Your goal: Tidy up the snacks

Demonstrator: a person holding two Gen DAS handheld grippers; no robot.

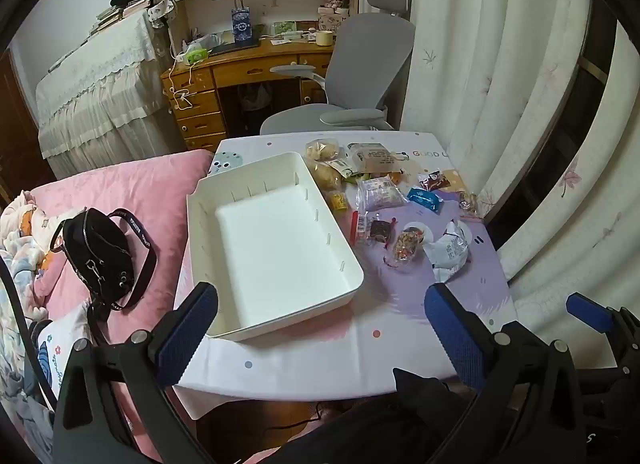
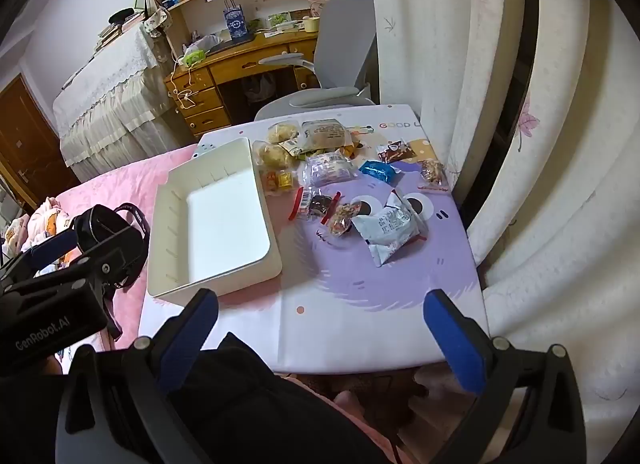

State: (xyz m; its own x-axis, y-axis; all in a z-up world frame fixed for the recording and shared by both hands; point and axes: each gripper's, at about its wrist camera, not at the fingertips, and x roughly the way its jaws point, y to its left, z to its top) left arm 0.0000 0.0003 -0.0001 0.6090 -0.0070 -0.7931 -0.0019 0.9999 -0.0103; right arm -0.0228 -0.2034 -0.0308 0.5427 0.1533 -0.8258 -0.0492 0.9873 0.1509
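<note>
An empty white bin (image 1: 280, 276) (image 2: 176, 199) sits on the left of a small table (image 1: 320, 360) (image 2: 360, 336). Several snack packets lie to its right: a crumpled silver-white bag (image 1: 448, 250) (image 2: 390, 227), a blue packet (image 1: 425, 199) (image 2: 378, 170), a purple-white packet (image 1: 378, 191) (image 2: 328, 169), a nut mix pack (image 1: 408, 244) (image 2: 343, 218) and yellow pastries (image 1: 326, 175) (image 2: 274, 155). My left gripper (image 1: 320, 328) is open and empty above the table's near edge. My right gripper (image 2: 320, 332) is open and empty, near the front edge; its finger also shows in the left wrist view (image 1: 590, 314).
A black handbag (image 1: 100, 252) lies on the pink bed (image 1: 120, 191) left of the table. A grey office chair (image 1: 360, 75) and a wooden desk (image 1: 240, 75) stand behind. Curtains (image 1: 500, 63) hang along the right edge of the table.
</note>
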